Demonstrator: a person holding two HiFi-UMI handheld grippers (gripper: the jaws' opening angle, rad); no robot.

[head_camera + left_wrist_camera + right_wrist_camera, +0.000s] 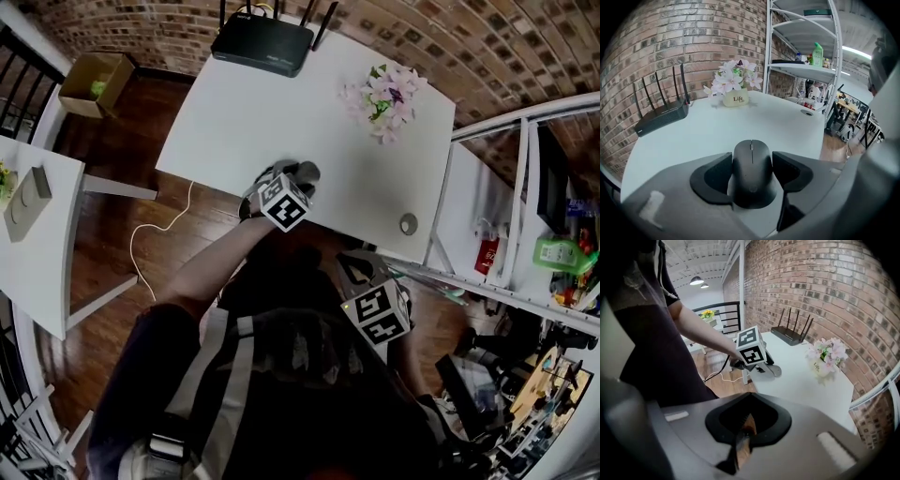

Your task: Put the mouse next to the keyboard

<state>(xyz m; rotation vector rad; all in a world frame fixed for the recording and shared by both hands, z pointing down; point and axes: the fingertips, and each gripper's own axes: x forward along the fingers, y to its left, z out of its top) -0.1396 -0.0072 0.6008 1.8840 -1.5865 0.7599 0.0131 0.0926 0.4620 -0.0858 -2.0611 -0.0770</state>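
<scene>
Left tongs (752,176) clamp a matte black computer mouse (751,157) by its sides at the white desk (693,136) edge. Right tongs (742,427) are fully closed and empty, off the desk.

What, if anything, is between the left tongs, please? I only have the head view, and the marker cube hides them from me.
Observer: A black mouse sits between the left tongs, one jaw against each side.
Operator: Thank you. Are the right tongs carrying anything?
Observer: No; the right tongs are closed together with nothing between them.
Operator: What do the flowers stand in?
Observer: The flowers stand in a cream pot lettered "Life".
</scene>
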